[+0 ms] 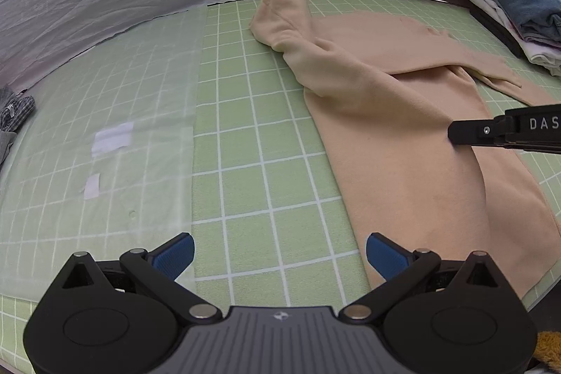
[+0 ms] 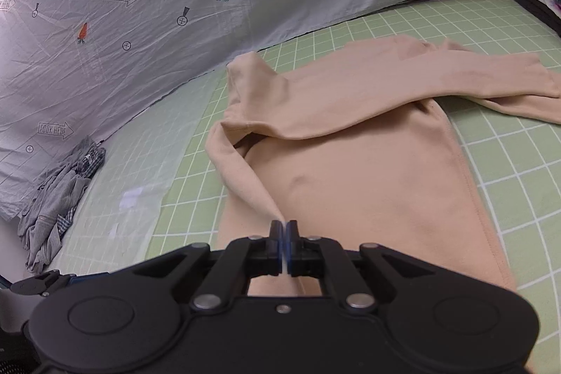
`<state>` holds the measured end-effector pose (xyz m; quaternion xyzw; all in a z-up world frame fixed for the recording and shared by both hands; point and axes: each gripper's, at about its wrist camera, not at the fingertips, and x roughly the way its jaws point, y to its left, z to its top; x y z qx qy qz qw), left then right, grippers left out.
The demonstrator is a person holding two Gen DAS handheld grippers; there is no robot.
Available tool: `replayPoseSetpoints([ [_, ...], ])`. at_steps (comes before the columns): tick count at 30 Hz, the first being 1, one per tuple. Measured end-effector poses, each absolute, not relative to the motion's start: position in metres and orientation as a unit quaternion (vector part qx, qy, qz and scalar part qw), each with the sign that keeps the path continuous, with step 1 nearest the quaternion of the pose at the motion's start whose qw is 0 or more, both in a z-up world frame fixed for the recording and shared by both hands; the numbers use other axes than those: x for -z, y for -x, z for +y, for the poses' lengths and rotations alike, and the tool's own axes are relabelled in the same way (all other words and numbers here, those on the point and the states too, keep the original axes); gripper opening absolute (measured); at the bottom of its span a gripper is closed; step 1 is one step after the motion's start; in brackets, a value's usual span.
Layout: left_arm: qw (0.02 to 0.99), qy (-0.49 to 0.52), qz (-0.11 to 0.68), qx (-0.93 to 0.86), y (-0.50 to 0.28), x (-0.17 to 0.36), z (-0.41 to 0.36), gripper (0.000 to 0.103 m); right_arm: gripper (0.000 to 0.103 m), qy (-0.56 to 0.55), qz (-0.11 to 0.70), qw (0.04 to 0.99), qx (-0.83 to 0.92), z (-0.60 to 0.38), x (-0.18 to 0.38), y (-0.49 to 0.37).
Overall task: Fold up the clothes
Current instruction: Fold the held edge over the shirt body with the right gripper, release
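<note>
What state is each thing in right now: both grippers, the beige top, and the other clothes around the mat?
left gripper: open, holding nothing, over the green mat.
right gripper: shut on the beige top's sleeve end.
beige top: lying on the mat, part folded, sleeves crossing its body.
folded stack: folded, at the mat's far right edge.
grey clothes: crumpled, unfolded.

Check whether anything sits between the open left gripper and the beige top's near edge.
Nothing visible does. The left gripper hangs open over bare green grid mat, and the beige top lies just to its right. The right gripper already pinches a fold of it.
</note>
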<state>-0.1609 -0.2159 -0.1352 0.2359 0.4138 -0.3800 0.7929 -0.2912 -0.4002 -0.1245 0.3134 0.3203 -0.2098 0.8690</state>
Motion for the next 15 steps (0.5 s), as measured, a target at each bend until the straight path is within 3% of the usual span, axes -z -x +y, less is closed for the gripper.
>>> replayPoseSetpoints([
  [15,0.792,-0.234,0.462,0.322,0.174,0.157,-0.245,0.103,0.028,-0.326,0.369,0.841,0.227,-0.45,0.148,0.315],
])
